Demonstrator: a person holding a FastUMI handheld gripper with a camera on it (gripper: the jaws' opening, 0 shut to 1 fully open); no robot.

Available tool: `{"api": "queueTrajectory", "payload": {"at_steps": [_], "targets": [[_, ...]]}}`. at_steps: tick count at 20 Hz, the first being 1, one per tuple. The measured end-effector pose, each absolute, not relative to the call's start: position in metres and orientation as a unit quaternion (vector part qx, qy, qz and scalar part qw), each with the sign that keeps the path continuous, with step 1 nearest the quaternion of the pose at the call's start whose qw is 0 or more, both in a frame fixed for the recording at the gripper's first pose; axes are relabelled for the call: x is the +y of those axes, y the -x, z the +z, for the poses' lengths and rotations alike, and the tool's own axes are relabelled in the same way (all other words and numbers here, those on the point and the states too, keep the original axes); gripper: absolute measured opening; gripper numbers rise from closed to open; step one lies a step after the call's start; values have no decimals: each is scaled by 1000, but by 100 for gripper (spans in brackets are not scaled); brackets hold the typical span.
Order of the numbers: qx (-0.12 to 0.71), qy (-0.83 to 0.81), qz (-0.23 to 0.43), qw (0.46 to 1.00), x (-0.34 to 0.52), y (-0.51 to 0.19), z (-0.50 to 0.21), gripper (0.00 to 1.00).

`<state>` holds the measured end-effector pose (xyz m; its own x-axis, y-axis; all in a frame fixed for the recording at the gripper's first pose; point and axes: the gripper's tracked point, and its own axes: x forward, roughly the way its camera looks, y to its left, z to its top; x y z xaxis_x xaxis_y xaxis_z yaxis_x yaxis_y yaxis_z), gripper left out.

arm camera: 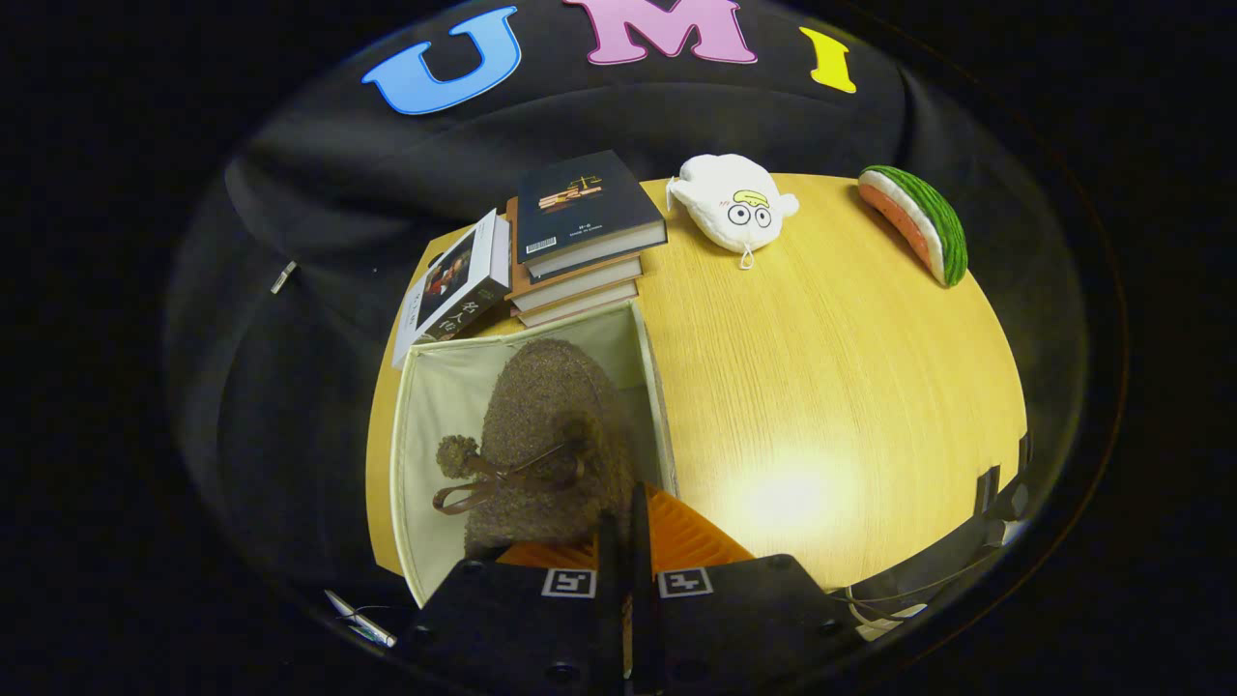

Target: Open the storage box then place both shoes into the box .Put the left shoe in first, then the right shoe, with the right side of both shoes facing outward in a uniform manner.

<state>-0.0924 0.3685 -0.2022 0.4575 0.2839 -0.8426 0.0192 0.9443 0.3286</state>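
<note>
now our gripper (623, 541) has its fingers clenched on the near edge of a brown fuzzy shoe with a bow (541, 435), hanging lengthwise just ahead inside the open beige fabric box (425, 406).

Gripper-mounted fisheye, steeply down over box (425, 464), close.

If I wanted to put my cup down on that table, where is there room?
The wide bare stretch of table right of the box, this side of the white plush and watermelon toy. It is crowded by the books behind the box, where the claw pinches the shoe.
</note>
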Motion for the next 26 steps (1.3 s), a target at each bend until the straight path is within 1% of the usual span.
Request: {"api": "queueTrajectory", "payload": {"at_steps": [3,5,7,9,12,13,14,15,20,26], "targets": [[507,-130,76,849,371,88,-205,9],[507,-120,80,850,374,90,-206,14],[513,-111,83,847,377,99,-204,21],[501,-117,103,851,386,100,-193,29],[476,-110,114,865,388,96,-177,80],[466,-108,115,870,388,93,-173,86],[459,-108,118,874,388,90,-169,97],[452,-110,120,877,387,88,-165,99],[436,-108,123,885,375,83,-160,99],[377,-118,122,910,335,56,-139,99]]}}
